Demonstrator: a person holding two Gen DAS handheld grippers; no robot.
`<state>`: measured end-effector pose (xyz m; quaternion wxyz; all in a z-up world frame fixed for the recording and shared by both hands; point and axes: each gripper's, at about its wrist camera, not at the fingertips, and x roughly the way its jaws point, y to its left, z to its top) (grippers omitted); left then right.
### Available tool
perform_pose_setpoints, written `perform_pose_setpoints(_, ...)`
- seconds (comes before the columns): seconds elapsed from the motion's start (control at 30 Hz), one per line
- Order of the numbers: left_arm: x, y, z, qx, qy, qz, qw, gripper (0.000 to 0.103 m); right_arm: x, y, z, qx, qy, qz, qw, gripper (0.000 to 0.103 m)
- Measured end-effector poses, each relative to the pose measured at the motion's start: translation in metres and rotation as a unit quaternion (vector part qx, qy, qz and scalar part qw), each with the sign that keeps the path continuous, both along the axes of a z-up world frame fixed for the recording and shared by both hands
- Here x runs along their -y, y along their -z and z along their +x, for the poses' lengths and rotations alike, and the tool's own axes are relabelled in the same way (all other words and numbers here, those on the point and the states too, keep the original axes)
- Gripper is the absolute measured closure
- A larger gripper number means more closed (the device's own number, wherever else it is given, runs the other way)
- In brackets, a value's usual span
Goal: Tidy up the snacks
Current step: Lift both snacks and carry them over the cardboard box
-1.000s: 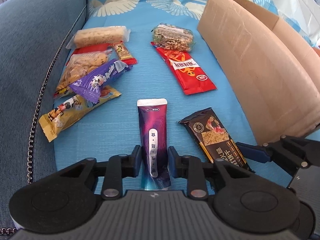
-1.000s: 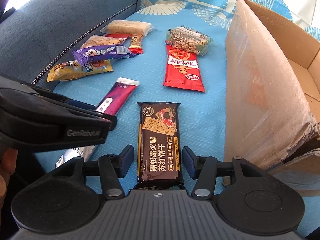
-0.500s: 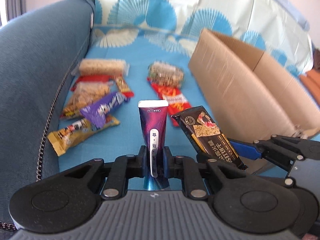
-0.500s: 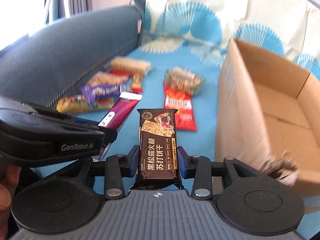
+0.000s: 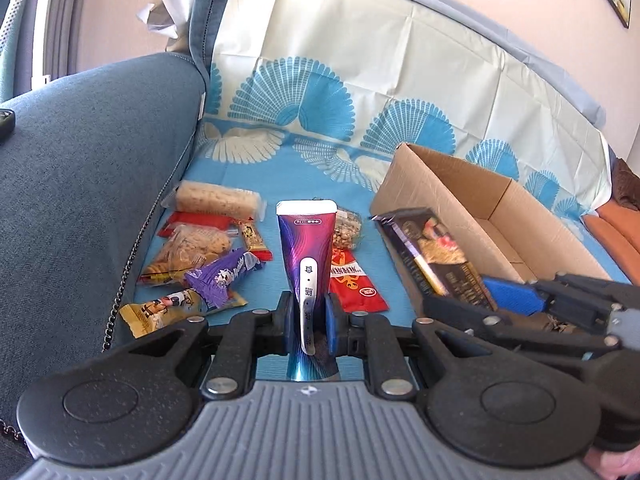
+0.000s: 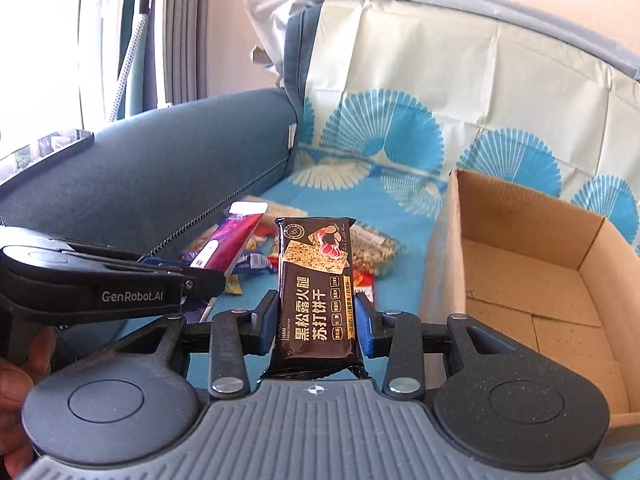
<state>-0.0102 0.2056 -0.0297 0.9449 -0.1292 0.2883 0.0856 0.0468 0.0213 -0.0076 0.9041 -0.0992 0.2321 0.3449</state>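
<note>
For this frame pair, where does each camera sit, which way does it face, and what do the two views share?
Left wrist: on the left gripper, looking along its jaws, shut on the purple packet; right gripper at right.
Right wrist: on the right gripper, jaws shut on the dark cracker pack; left gripper and a hand at left.
Shared: cardboard box, snacks, blue cloth.

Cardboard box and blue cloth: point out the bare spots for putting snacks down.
The cardboard box floor is bare. A blue cloth strip lies free between red packet and box. It is crowded left, around the purple wrapper, beside the sofa arm.
</note>
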Motion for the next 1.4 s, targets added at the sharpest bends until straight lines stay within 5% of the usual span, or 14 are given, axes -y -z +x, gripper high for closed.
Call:
perform_pose_setpoints(0.6, 0.015, -0.009, -0.004, -0.014, -0.039, 0.010, 0.9991, 0.086, 0.086, -0.043, 0.036, 0.004, 0.018, 0.136, 0.990, 0.062)
perform_pose_setpoints(0.87, 0.066, -0.033, 0.001, 0.004, -0.005, 0.010, 0.9999, 0.086, 0.133, -0.040, 0.078, -0.032, 0.101, 0.180, 0.978, 0.062)
perform_pose_setpoints(1.4, 0.155, -0.101, 0.083, 0.075, 0.077, 0.001, 0.9943, 0.086, 0.225, -0.027, 0.126, -0.050, 0.278, 0.214, 0.935, 0.062)
